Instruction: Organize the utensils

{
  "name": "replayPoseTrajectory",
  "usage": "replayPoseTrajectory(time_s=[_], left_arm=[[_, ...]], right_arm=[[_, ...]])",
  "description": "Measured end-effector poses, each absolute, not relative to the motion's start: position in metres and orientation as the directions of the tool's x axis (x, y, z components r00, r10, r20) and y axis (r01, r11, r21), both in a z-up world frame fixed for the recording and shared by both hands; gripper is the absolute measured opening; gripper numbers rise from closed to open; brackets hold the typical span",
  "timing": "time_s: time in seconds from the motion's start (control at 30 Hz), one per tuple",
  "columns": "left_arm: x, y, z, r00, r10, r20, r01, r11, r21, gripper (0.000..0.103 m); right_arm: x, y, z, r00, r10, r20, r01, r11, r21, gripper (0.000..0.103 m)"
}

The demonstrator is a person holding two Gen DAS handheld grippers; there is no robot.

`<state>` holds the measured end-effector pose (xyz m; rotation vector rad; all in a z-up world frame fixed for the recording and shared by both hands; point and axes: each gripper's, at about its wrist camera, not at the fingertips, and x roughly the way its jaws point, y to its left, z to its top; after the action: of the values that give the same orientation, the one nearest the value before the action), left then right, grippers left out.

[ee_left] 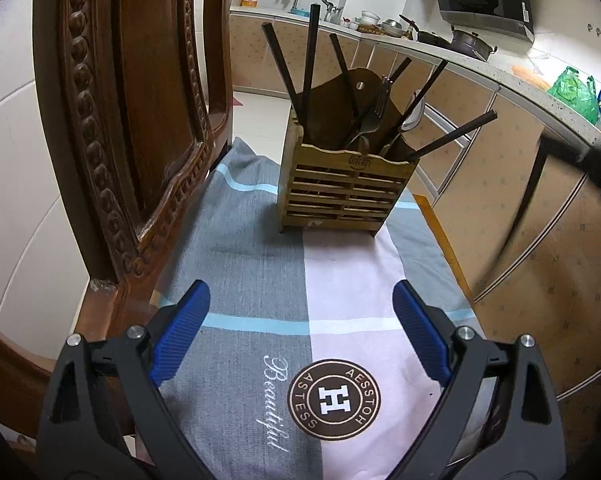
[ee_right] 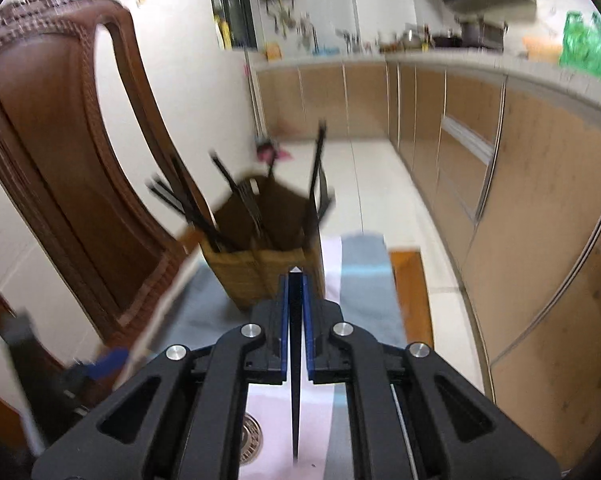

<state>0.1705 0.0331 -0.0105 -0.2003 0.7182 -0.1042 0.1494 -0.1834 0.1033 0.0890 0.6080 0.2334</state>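
A slatted wooden utensil holder (ee_left: 346, 188) stands on a grey and pink cloth (ee_left: 260, 280). It holds several black chopsticks (ee_left: 310, 60), a fork (ee_left: 374, 118) and a spoon (ee_left: 414, 114). My left gripper (ee_left: 302, 300) is open and empty, low over the cloth in front of the holder. In the blurred right wrist view my right gripper (ee_right: 296, 276) is shut on a black chopstick (ee_right: 296, 360) that runs back between the blue pads. It hovers above and just before the holder (ee_right: 256, 268).
A carved brown chair back (ee_left: 132, 120) rises at the left, close to the holder. Kitchen cabinets (ee_left: 520, 208) and a cluttered counter (ee_left: 440, 40) run along the right. The cloth-covered surface ends at a wooden edge (ee_left: 440, 232). A dark blurred shape (ee_left: 596, 168) enters from the right.
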Motion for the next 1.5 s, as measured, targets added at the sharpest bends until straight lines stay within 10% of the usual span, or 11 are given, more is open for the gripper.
replayPoseTrajectory(time_s=[0.3, 0.67, 0.87, 1.17, 1.5], left_arm=[[0.173, 0.030, -0.012, 0.744, -0.170, -0.646, 0.029, 0.974, -0.223, 0.091], [0.177, 0.030, -0.010, 0.746, -0.171, -0.644, 0.031, 0.974, -0.223, 0.091], [0.174, 0.026, -0.007, 0.750, -0.160, -0.642, 0.042, 0.980, -0.196, 0.091], [0.161, 0.014, -0.008, 0.755, -0.130, -0.642, 0.056, 0.989, -0.135, 0.092], [0.121, -0.002, -0.005, 0.793, -0.050, -0.607, 0.048, 0.999, -0.021, 0.099]], right_arm=[[0.184, -0.175, 0.206, 0.921, 0.195, -0.337, -0.144, 0.975, 0.170, 0.007], [0.245, -0.164, 0.199, 0.928, 0.147, -0.342, -0.082, 0.977, 0.199, 0.008], [0.216, -0.176, 0.133, 0.907, 0.179, -0.380, -0.106, 0.973, 0.205, 0.079], [0.101, -0.212, 0.066, 0.885, 0.142, -0.442, -0.058, 0.978, 0.198, 0.100], [0.076, -0.217, 0.004, 0.842, 0.060, -0.536, -0.041, 0.998, 0.047, 0.100]])
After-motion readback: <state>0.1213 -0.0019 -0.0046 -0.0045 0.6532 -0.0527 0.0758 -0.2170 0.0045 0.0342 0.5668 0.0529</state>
